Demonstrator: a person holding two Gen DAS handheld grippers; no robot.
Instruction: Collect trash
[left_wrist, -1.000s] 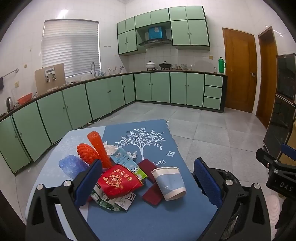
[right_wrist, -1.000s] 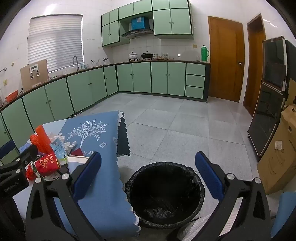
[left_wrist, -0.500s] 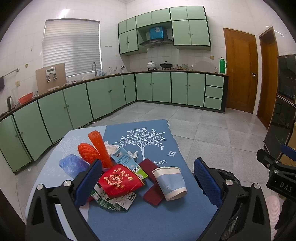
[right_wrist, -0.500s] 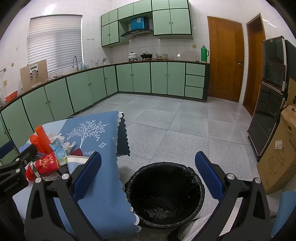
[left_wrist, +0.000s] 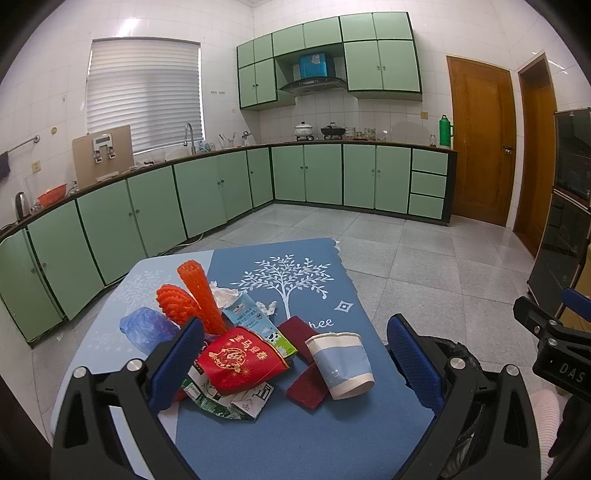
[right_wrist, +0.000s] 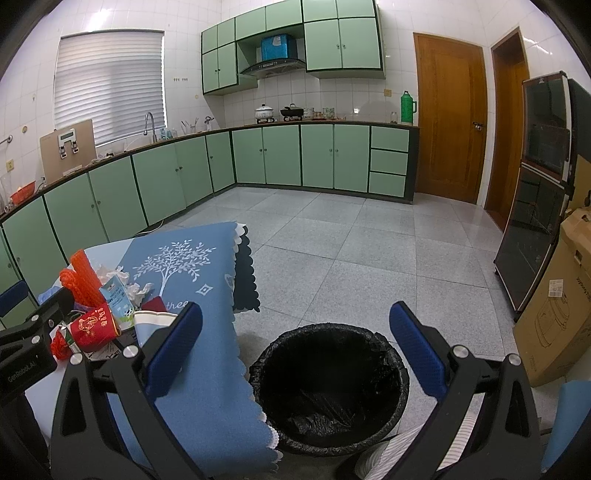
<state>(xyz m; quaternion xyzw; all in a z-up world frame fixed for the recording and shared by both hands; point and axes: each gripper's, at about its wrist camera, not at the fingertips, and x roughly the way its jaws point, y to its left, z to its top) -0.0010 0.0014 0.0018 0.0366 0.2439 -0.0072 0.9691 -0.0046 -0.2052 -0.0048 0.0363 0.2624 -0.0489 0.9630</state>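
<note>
A pile of trash lies on the blue tablecloth (left_wrist: 295, 435): a red paper cup (left_wrist: 240, 360), a blue-and-white paper cup (left_wrist: 341, 363), a milk carton (left_wrist: 255, 321), orange foam nets (left_wrist: 192, 295), a blue plastic bag (left_wrist: 146, 328) and dark red pads (left_wrist: 306, 384). My left gripper (left_wrist: 295, 365) is open and empty, just in front of the pile. My right gripper (right_wrist: 295, 350) is open and empty above the black-lined trash bin (right_wrist: 328, 387) on the floor right of the table. The pile also shows at the left of the right wrist view (right_wrist: 96, 317).
Green kitchen cabinets (left_wrist: 221, 188) line the far walls. A dark glass cabinet (right_wrist: 543, 192) and a cardboard box (right_wrist: 557, 314) stand at the right. Grey tiled floor (right_wrist: 351, 240) stretches beyond the table. The tablecloth hangs over the table edge (right_wrist: 229, 406) beside the bin.
</note>
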